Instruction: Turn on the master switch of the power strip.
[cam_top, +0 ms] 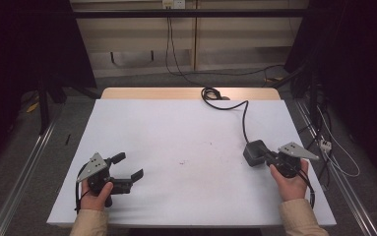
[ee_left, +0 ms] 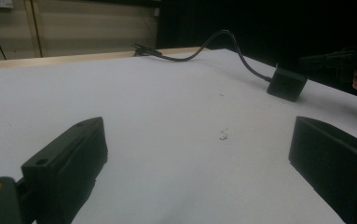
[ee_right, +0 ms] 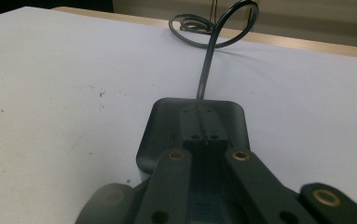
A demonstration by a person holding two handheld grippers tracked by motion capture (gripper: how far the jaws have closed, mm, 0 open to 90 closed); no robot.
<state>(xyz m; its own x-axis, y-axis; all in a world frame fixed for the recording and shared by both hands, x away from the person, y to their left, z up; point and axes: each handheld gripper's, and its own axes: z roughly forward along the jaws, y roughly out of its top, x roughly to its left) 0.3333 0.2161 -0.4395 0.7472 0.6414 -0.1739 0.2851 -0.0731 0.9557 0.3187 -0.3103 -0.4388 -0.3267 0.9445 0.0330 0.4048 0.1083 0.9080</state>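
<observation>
Left tongs [cam_top: 128, 167]: spread wide, empty, idle on the table [cam_top: 176, 128].
Right tongs [cam_top: 267, 158]: closed together over the power adapter [cam_top: 255, 152], likely pressing it steady.

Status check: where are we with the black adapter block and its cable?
Done: nothing visibly finished; the black adapter block sits on the white table, its cable trailing to a coil at the far edge. In hand: the right gripper, jaws together, rests over the block's top. Left: the left gripper is open and holds nothing.
</observation>
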